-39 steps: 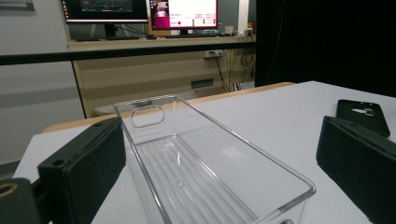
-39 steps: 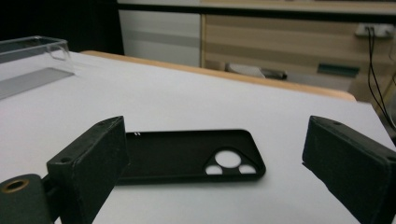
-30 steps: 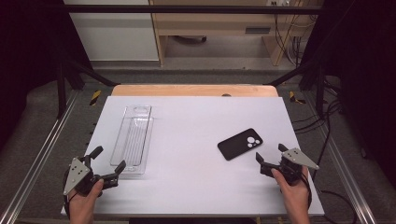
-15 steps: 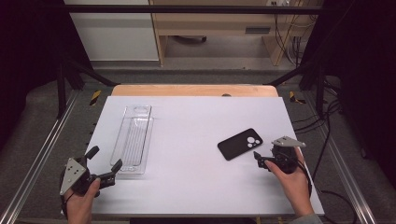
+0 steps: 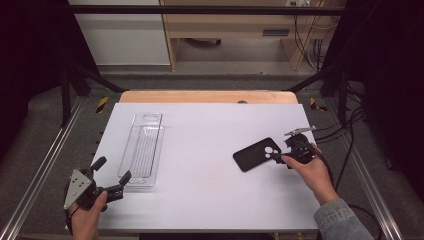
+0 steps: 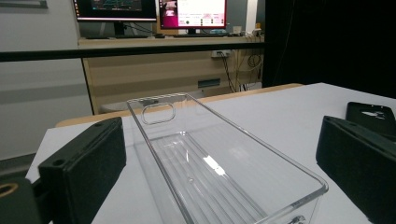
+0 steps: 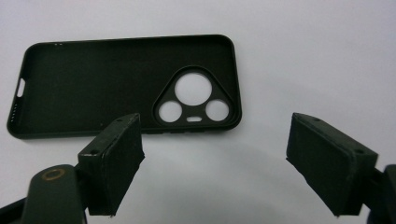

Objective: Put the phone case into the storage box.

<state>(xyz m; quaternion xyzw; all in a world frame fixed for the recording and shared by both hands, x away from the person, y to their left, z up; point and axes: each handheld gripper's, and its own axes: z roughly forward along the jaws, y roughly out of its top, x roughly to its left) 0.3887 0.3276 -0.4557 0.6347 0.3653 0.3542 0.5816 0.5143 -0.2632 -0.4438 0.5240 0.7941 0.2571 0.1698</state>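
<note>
A black phone case (image 5: 258, 154) lies inner side up on the white table (image 5: 210, 200), right of centre. My right gripper (image 5: 279, 158) hovers at its right end, near the camera cut-out. In the right gripper view the case (image 7: 107, 84) sits just beyond the gripper (image 7: 219, 158), whose jaws are open and have just been closing a little, with nothing between them. A clear plastic tray (image 5: 144, 149) lies lengthwise at the left. My left gripper (image 5: 113, 170) stands open at its near end; in the left gripper view the tray (image 6: 210, 158) runs away from between the jaws of the gripper (image 6: 224, 186).
A wooden strip (image 5: 207, 96) borders the table's far edge. Cables (image 5: 350, 130) trail off the right side beside a metal rail (image 5: 370, 185). A wooden desk with monitors (image 6: 187, 11) stands beyond the table. The case's edge (image 6: 373, 114) shows at right.
My right hand has moved forward and left from the table's right side up to the phone case's end. The left hand has stayed by the tray's near end.
</note>
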